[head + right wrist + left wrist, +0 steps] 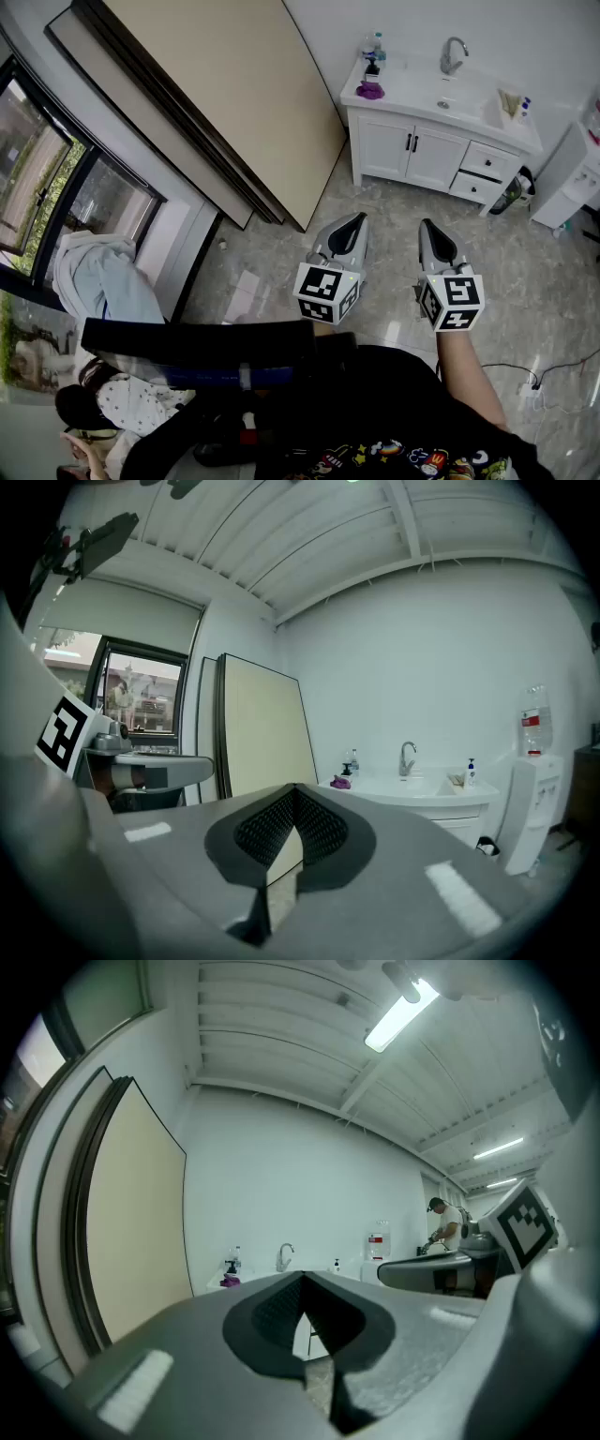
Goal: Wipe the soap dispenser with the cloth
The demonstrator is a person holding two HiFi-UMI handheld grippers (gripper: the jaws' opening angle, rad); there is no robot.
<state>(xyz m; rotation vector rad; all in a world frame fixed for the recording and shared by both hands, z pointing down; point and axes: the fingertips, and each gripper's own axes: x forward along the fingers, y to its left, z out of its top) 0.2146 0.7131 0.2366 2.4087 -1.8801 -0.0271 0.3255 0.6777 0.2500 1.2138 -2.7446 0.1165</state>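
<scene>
Across the room stands a white sink cabinet. On its left end is a soap dispenser with a dark pump, and a purple cloth lies just in front of it. Both also appear small in the left gripper view, the dispenser above the cloth, and in the right gripper view, dispenser and cloth. My left gripper and right gripper are held side by side over the floor, well short of the cabinet. Each has its jaws shut with nothing between them.
A large beige board leans on the left wall. A faucet and a small blue-topped bottle are on the sink. A water cooler and bin stand right of the cabinet. A cable lies on the floor.
</scene>
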